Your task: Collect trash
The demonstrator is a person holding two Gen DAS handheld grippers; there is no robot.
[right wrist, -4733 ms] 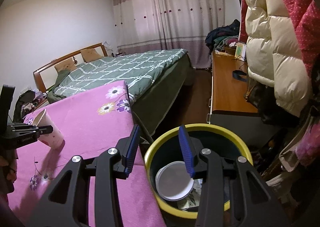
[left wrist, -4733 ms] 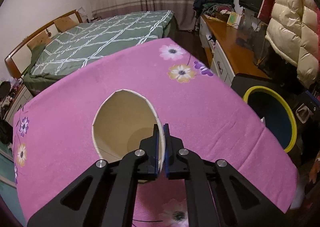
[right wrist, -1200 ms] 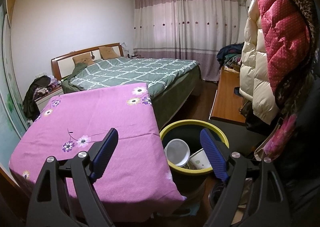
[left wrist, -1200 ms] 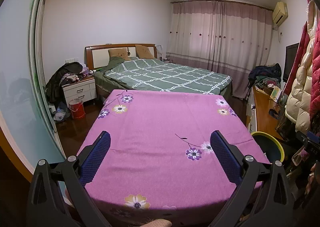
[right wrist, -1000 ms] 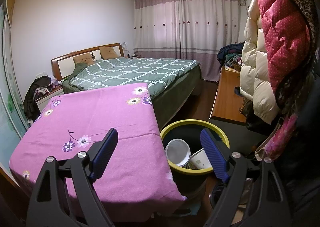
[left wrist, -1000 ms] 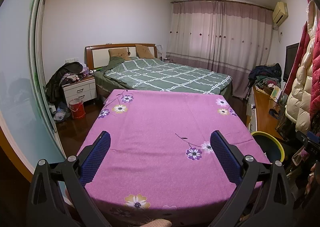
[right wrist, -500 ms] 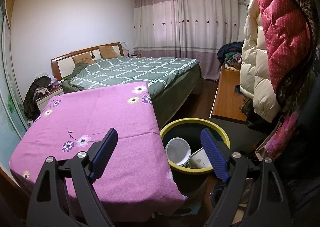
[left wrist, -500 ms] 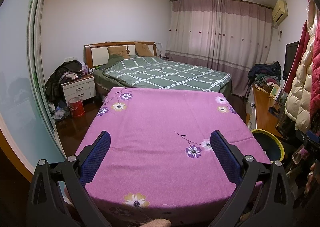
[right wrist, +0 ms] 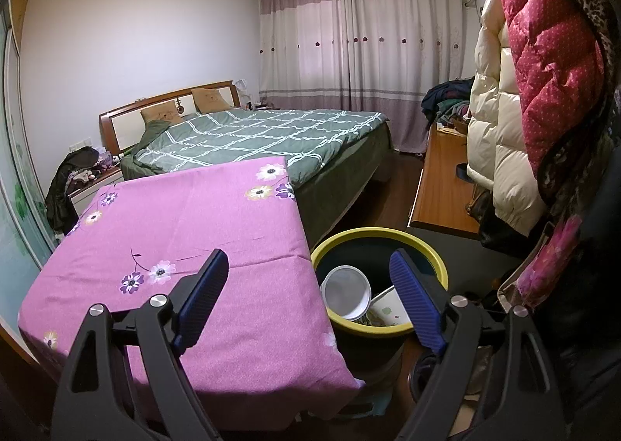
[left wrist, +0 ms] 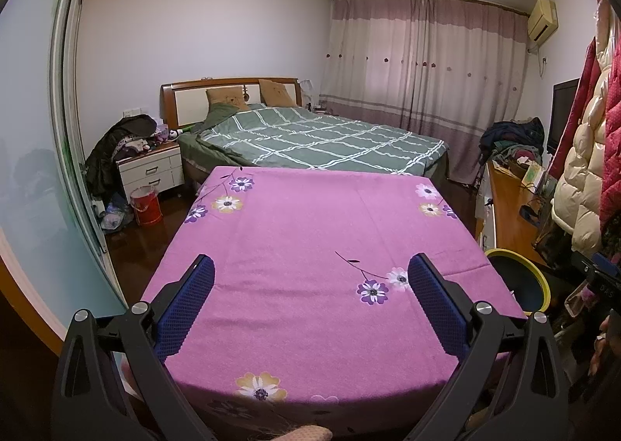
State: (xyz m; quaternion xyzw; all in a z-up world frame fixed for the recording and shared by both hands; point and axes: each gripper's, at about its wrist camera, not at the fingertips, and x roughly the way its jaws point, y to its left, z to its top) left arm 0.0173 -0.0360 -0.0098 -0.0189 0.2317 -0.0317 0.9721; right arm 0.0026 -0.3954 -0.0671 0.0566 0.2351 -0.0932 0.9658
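Observation:
A dark bin with a yellow rim (right wrist: 378,235) stands on the floor at the table's right side; its rim (left wrist: 537,276) shows in the left wrist view too. Inside it lie a white bowl (right wrist: 346,292) and a paper cup (right wrist: 388,309). My right gripper (right wrist: 308,260) hangs open, spanning the table's right edge and the bin, with nothing between its fingers. My left gripper (left wrist: 310,266) is held wide open above the near part of the pink flowered tablecloth (left wrist: 310,247), also holding nothing.
A green checked bed (left wrist: 322,142) lies beyond the table. A wooden desk (right wrist: 442,184) and hanging puffy coats (right wrist: 500,138) crowd the right side. A nightstand (left wrist: 151,169) and a red bucket (left wrist: 145,204) stand at the left by a sliding glass door (left wrist: 35,184).
4.7 s ago my left gripper was shut on the paper cup's rim on the table; now it is open and drawn back, and the cup lies in the bin. Over the last second nothing has moved.

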